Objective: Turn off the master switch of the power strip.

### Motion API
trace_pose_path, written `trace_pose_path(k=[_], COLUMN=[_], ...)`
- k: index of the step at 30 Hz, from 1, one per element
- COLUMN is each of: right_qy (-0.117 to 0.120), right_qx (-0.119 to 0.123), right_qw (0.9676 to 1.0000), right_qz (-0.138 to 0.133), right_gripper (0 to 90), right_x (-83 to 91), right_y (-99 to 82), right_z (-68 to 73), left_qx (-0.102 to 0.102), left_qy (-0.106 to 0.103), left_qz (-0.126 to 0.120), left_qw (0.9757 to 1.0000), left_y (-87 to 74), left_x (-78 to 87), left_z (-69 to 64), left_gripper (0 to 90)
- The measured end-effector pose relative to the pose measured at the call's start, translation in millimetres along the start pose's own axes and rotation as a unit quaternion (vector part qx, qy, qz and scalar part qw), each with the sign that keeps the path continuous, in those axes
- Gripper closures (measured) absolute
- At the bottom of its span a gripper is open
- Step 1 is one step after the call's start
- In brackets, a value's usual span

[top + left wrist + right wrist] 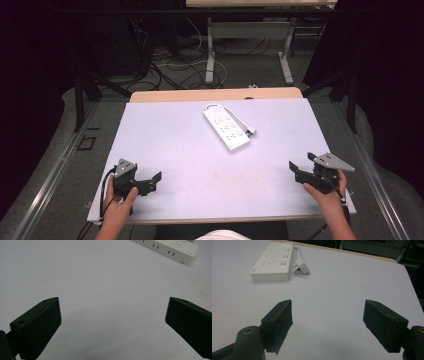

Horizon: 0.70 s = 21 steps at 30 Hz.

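The left gripper (150, 181) rests near the front left corner of the table (165, 145), and its jaws stand wide apart with nothing between them. The power strip (226, 127) lies flat beyond it, toward the far middle of the table and well apart from this gripper. Its own white plug (300, 269) lies loose just beside the strip, on the strip's right side as the high view shows it, joined by a short cord. On the near right of the strip, the right gripper (300, 167) also has its jaws apart and holds nothing.

I think the main risk is the plug. It is small, and if the jaws take it crooked, the prongs will not meet the socket. The strip is light and nothing holds it, so a push from one gripper may slide it away.
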State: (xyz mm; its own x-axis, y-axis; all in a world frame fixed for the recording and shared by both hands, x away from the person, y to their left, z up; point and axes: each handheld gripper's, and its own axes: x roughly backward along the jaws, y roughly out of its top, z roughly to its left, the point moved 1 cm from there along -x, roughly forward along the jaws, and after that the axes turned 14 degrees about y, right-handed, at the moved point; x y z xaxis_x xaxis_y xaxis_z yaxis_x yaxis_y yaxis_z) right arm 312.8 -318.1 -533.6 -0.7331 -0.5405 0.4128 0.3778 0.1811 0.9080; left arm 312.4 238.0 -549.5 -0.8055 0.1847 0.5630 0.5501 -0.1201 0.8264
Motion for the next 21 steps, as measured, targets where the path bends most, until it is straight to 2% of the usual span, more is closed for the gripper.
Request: trace_pose_path(k=[2,4,5,6,7,8,9,11,18,21], right_qy=[0.005,0.006,0.010,0.010,0.013,0.013,0.026,0.033,0.046,0.047], right_qx=[-0.001,-0.003,0.008,0.008,0.007,0.007,0.006,0.010,0.016,0.019], right_qw=[1.0000,1.0000,0.9999,0.9999,0.9999,0.9999,0.9996,0.9993,0.9984,0.9984], right_qz=[-0.002,0.007,0.008,0.008,-0.003,-0.003,0.011,0.015,0.029,0.026], right_gripper=[23.3,24.2,24.4,24.4,24.6,24.6,26.4,26.6,27.7,27.6], right_x=[-3.4,-5.3,-8.7,-8.7,-13.9,-13.9,-15.7,-19.5,-28.2,-31.6], right_y=[4.1,8.8,13.3,13.3,17.1,17.1,21.4,25.3,37.7,47.5], right_z=[0.9,1.8,1.8,1.8,3.7,3.7,6.0,8.6,14.8,18.7], left_qx=[-0.001,-0.002,-0.006,-0.006,-0.005,-0.004,-0.004,0.000,-0.005,0.002], left_qy=[-0.001,-0.001,0.000,0.000,0.000,0.001,0.002,0.002,0.000,0.001], left_qz=[0.000,-0.001,0.000,0.000,0.002,0.001,0.001,-0.002,0.008,0.003], left_qw=[1.0000,1.0000,1.0000,1.0000,1.0000,1.0000,1.0000,1.0000,1.0000,1.0000], left_y=[0.4,1.1,1.8,1.8,1.8,1.9,2.0,2.1,0.9,1.1], left_x=[0.7,1.2,0.6,0.6,0.5,0.2,0.2,0.0,0.0,0.1], left_z=[-0.3,-0.2,0.5,0.5,0.5,0.7,1.0,1.0,0.9,0.7], left_gripper=[0.3,0.3,0.3,0.3,0.3,0.3,0.3,0.3,0.3,0.3])
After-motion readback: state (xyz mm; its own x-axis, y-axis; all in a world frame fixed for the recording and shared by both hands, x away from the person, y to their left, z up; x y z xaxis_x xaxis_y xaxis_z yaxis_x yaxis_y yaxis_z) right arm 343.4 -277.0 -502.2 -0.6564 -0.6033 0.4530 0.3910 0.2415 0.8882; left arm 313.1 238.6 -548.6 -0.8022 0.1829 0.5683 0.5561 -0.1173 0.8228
